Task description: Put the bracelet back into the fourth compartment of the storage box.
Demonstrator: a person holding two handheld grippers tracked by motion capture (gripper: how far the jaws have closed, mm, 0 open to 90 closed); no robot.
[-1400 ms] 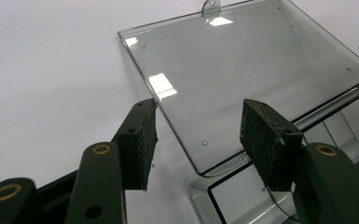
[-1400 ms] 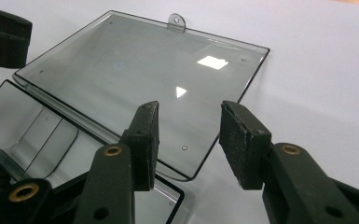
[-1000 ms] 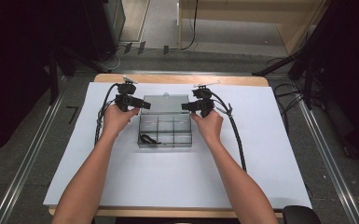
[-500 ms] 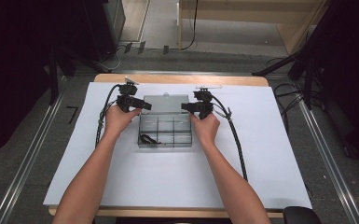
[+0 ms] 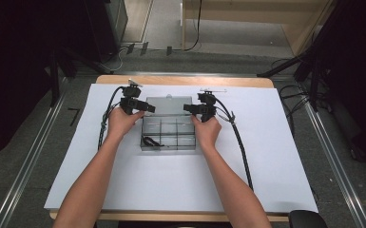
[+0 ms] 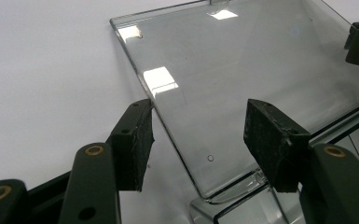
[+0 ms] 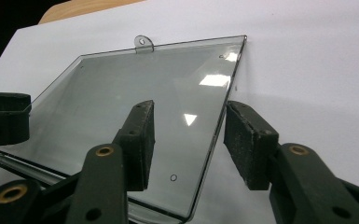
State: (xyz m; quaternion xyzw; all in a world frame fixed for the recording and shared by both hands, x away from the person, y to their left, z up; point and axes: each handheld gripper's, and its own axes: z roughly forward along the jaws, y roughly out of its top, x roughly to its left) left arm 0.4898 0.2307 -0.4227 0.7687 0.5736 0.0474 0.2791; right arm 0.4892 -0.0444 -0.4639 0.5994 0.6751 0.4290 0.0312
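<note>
A clear plastic compartment box point(image 5: 169, 134) sits mid-table with its lid point(image 5: 167, 105) swung back, away from the person. A small black item point(image 5: 150, 141) lies in its front left compartment. My left gripper point(image 5: 145, 106) is at the lid's left edge. In the left gripper view the jaws point(image 6: 198, 140) straddle that edge of the lid point(image 6: 242, 70) without the pads touching it; they have just been opening. My right gripper point(image 5: 190, 108) straddles the lid's right edge point(image 7: 214, 135) the same way, open, its jaws point(image 7: 190, 142) having just been opening too.
A white sheet point(image 5: 266, 156) covers the wooden table point(image 5: 185, 80). Black cables point(image 5: 240, 142) trail from both grippers across the sheet. Metal rails point(image 5: 328, 156) run along both sides of the table, and dark stands stand beyond them.
The right hand has shifted slightly left toward the box. The left hand has stayed put. The box has not moved.
</note>
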